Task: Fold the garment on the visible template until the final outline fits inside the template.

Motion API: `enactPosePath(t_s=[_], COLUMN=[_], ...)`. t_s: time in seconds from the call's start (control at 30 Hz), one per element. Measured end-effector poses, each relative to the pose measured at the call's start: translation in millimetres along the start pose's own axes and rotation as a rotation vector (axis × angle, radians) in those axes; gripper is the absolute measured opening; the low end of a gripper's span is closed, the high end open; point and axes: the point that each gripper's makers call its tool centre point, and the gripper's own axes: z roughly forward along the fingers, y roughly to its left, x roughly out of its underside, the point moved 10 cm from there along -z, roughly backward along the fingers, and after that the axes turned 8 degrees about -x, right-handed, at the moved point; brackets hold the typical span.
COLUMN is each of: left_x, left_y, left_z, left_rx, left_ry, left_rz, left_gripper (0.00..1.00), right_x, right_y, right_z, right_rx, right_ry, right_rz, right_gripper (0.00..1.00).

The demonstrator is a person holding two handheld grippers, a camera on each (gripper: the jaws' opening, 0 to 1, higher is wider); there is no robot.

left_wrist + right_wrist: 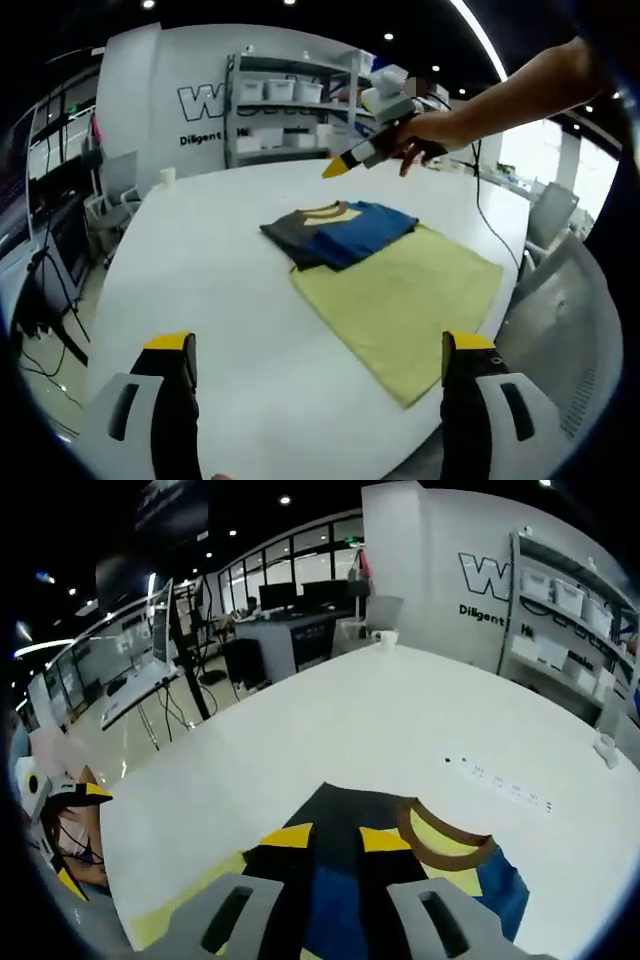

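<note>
We see the white bench (230, 330) carrying the yellow template (400, 300), with the folded garment (340, 232) overlapping the template's far corner. Our left hand-held gripper (315, 375) hangs spread; the right hand-held gripper (325, 842) hovers spread over the garment

The folded garment (338, 234) lies on the table (220, 300), overlapping the far corner of the template (405, 300) (the rest of the template extends toward the table's near edge). The right gripper (340, 166) is above the table beyond the garment. Shelving (290, 105) stands behind the table.
</note>
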Motion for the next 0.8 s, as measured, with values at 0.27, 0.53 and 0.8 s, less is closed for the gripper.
enactPosePath(t_s=[0.27, 0.53, 0.8], left_x=[-2.3, -2.8, 1.5], left_y=[-0.3, -4.0, -3.8], left_z=[3, 2, 0], left_rx=[0.003, 0.003, 0.001], left_ry=[-0.004, -0.01, -0.003], left_rz=[-0.002, -0.006, -0.014], left_gripper=[0.99, 0.99, 0.99], right_x=[4.9, 20.2, 43.3], right_y=[8, 24, 39], right_z=[13, 33, 50], right_rx=[-0.027, -0.07, -0.112], right_ry=[0.028, 0.075, 0.152], right_rz=[-0.006, 0.013, -0.015], right_gripper=[0.1, 0.18, 0.21])
